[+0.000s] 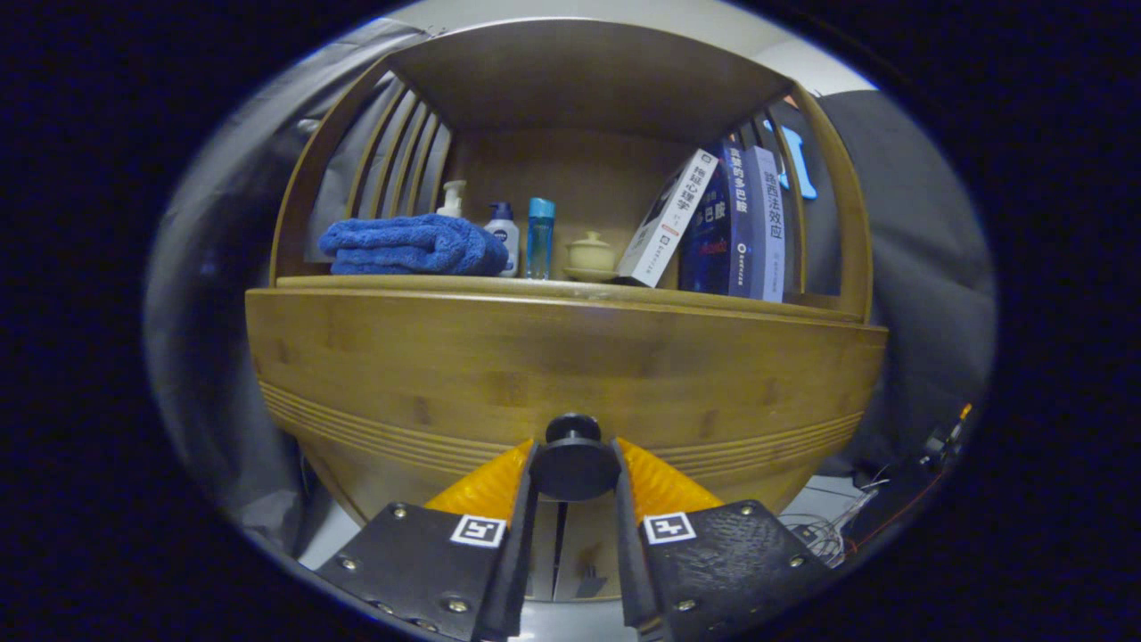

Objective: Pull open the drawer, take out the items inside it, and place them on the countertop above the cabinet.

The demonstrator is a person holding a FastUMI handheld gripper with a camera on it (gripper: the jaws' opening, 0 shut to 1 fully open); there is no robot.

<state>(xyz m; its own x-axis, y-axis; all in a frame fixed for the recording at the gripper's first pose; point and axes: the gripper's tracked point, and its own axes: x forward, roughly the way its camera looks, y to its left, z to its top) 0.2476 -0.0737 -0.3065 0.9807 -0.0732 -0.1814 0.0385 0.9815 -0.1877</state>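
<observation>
The tongs are clamped on the drawer front's round black knob.

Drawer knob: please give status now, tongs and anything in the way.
Tongs shut on drawer knob. Drawer front closed, not yet pulled. Nothing blocking between tongs and drawer.

Between the fingers of the gripper sat a black round knob, pinched from both sides. It belonged to a honey-brown wooden drawer front with a band of fine grooved lines. Beyond, on the same brown countertop, lay a deep blue folded towel, a white pump bottle, a clear blue bottle, a cream lidded cup, and white, navy and pale blue books.
</observation>
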